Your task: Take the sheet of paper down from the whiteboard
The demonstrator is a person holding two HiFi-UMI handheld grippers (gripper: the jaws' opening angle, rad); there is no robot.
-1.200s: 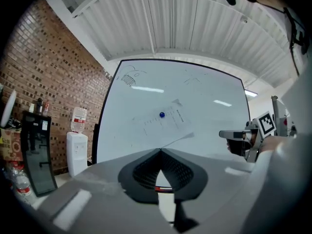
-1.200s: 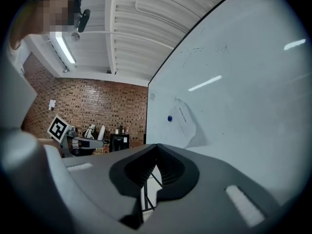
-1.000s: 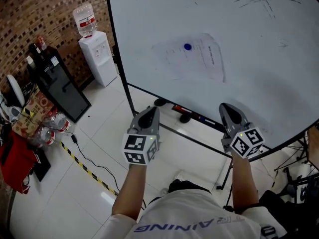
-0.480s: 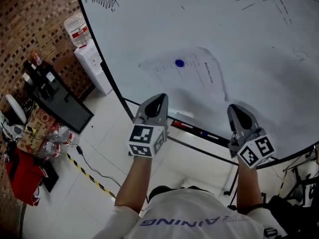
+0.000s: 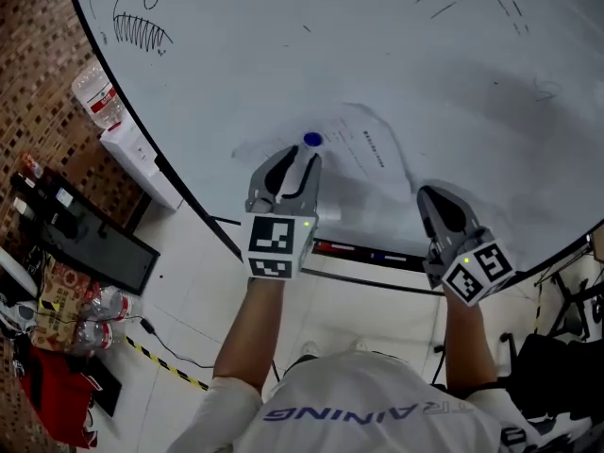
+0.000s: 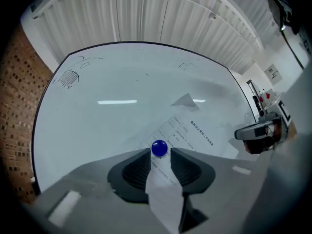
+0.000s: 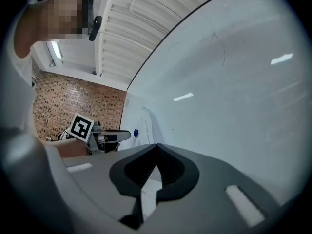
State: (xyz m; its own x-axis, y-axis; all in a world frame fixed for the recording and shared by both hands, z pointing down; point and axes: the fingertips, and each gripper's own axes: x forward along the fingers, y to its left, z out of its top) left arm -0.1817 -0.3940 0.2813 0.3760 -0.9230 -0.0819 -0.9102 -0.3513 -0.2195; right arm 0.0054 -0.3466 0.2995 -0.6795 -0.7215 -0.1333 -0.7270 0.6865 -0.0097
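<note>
A printed sheet of paper [image 5: 368,154] hangs on the whiteboard [image 5: 453,74], pinned by a round blue magnet [image 5: 312,140]. My left gripper [image 5: 300,157] points level at the board and its jaws are opening. In the left gripper view the magnet [image 6: 159,148] sits between the two tips of that gripper [image 6: 159,153], with the sheet [image 6: 192,130] spreading right behind it. My right gripper [image 5: 427,196] hovers lower right of the sheet, shut and empty [image 7: 156,146]. From its view the sheet [image 7: 146,125] shows edge-on, with the magnet [image 7: 135,132] and the left gripper [image 7: 122,134] beside it.
A tray with markers [image 5: 368,253] runs along the board's lower edge. A water dispenser [image 5: 118,135] and a black cabinet [image 5: 90,239] stand at the left, with bottles [image 5: 94,305] and striped floor tape [image 5: 175,371]. A toothy sketch [image 5: 142,28] marks the board's upper left.
Both grippers rose toward the board. The left one travelled farther, up to the blue magnet, and its jaws have spread around it. The right one stays shut.
</note>
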